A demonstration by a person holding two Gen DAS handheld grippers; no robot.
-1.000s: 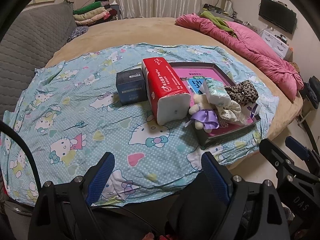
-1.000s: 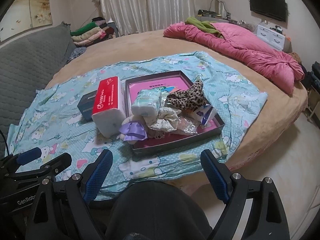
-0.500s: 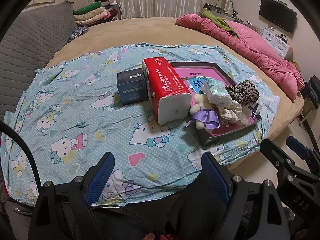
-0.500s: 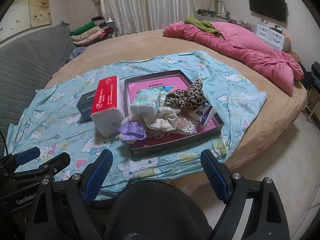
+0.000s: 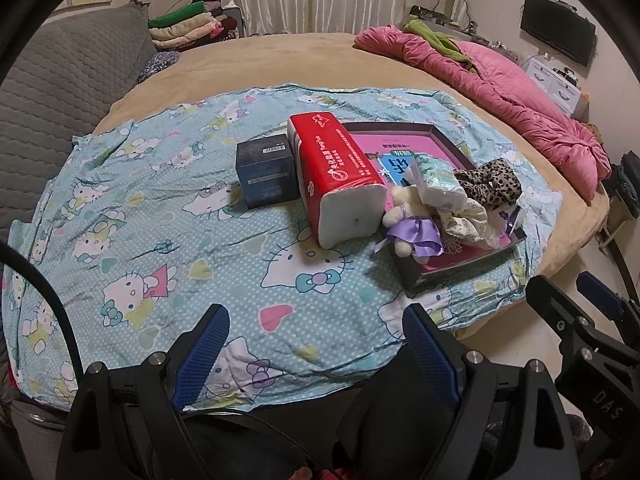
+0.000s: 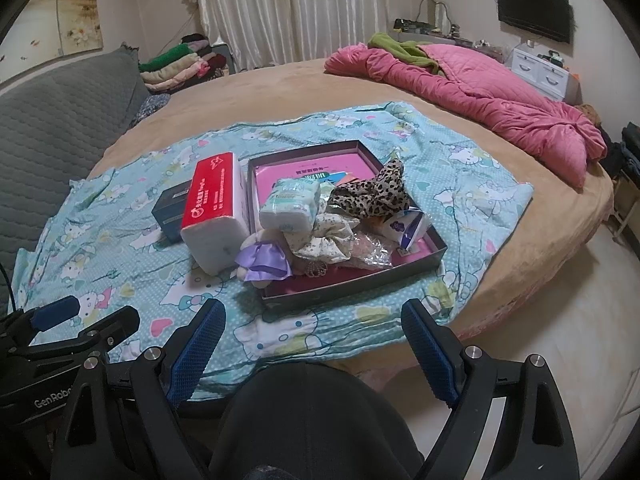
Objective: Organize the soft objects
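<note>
A dark shallow box (image 6: 352, 284) (image 5: 436, 128) with a pink bottom lies on a Hello Kitty cloth (image 5: 160, 224) on the bed. In it are a leopard-print cloth (image 6: 376, 196) (image 5: 490, 186), a small tissue pack (image 6: 290, 204) (image 5: 438, 186), a floral scrunchie (image 6: 324, 240) and a small plush in a purple dress (image 6: 264, 260) (image 5: 412, 232) at its near left corner. A red tissue pack (image 6: 214, 210) (image 5: 336, 176) and a dark blue box (image 5: 264, 176) (image 6: 168, 210) lie left of it. My left gripper (image 5: 316, 352) and right gripper (image 6: 314, 348) are open, empty, well short of the objects.
A pink quilt (image 6: 472, 92) lies at the back right of the round tan bed (image 6: 280, 96). A grey padded headboard (image 6: 52, 120) is at the left, with folded clothes (image 6: 180, 64) behind. The floor (image 6: 560, 320) is at the right.
Both views have shifted very slightly; the objects and both open grippers stand as before.
</note>
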